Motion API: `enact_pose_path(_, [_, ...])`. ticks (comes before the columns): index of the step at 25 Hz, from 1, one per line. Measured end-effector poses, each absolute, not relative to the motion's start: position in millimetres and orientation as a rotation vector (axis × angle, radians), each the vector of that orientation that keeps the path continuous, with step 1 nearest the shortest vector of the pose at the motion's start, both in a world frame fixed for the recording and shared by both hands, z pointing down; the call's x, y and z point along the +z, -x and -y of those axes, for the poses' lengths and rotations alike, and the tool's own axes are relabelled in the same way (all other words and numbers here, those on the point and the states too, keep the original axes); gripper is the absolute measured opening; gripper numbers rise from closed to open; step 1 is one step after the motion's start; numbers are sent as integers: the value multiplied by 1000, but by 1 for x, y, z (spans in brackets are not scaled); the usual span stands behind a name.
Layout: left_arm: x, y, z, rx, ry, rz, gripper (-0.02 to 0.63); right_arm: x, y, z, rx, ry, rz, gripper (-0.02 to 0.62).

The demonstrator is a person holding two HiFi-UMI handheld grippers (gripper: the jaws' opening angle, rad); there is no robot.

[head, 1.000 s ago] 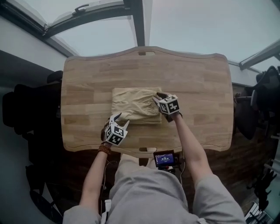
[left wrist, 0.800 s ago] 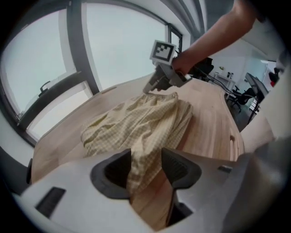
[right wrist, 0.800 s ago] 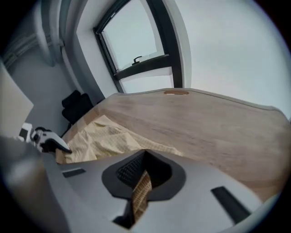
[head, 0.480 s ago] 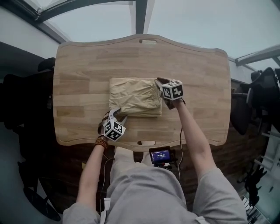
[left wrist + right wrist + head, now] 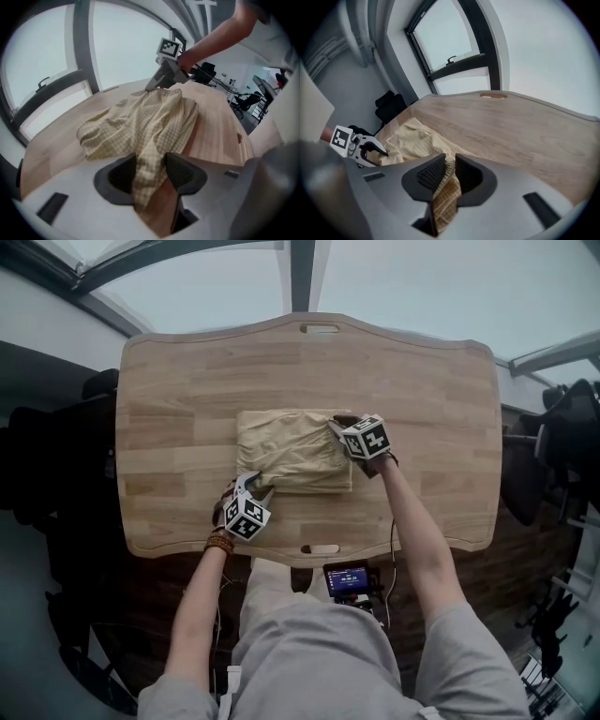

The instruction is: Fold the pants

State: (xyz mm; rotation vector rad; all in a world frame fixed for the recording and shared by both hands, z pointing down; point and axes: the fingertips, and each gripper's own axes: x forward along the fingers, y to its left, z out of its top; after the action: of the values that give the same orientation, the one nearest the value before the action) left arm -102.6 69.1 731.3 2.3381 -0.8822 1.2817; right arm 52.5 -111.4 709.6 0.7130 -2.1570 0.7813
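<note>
Wooden table (image 5: 422,381) carries the folded pants (image 5: 291,451) at its middle. Toward the table's near edge, the left gripper (image 5: 251,487) has just been closing slightly, its jaws wide with cloth loose between them. Toward the table's right end, the right gripper (image 5: 339,423) has just been opening a little, yet its narrow jaws pinch bunched cloth.

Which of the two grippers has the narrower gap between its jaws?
The right gripper: its jaws, just opening, stand narrow with the pants filling the gap. On the left gripper they, just closing, stand wide around the cloth.
</note>
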Motion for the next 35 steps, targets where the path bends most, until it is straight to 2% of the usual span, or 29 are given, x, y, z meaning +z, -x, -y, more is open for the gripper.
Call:
enact_pose_path(3, [720, 104, -71, 1268, -2325, 796, 208, 683, -41, 124, 758, -684, 2276, 72])
enact_pose_path(5, [689, 106, -60, 1218, -2366, 757, 207, 666, -43, 121, 687, -628, 2368, 128])
enact_pose_path(6, [670, 104, -47, 1180, -2405, 743, 206, 660, -53, 117, 666, -625, 2399, 137])
enact_pose_path(10, [630, 62, 32, 1158, -2569, 620, 204, 678, -120, 104, 783, -762, 2400, 92])
enact_pose_path(13, [647, 5, 84, 1276, -2649, 483, 204, 698, -120, 89, 739, -722, 2386, 84])
enact_pose_path(16, [682, -43, 107, 1536, -2696, 253, 204, 697, -99, 83, 553, -604, 2425, 84])
enact_pose_path(18, [702, -60, 111, 1657, -2675, 107, 205, 698, -91, 83, 398, -510, 2423, 86])
enact_pose_path(21, [719, -74, 107, 1685, -2600, 17, 202, 710, -85, 80, 193, -331, 2363, 89])
enact_pose_path(25, [726, -75, 101, 1668, -2567, 21, 136, 719, -80, 76, -60, -144, 2300, 89])
enact_pose_path(28, [707, -77, 106, 1584, -2649, 61, 41, 718, -85, 78, -183, -94, 2275, 118])
enact_pose_path(33, [670, -82, 98, 1360, -2758, 36, 41, 726, -76, 74, -236, -11, 2256, 109])
enact_pose_path(35, [658, -83, 97, 1292, -2783, 38, 40, 726, -74, 69, -216, 15, 2257, 49])
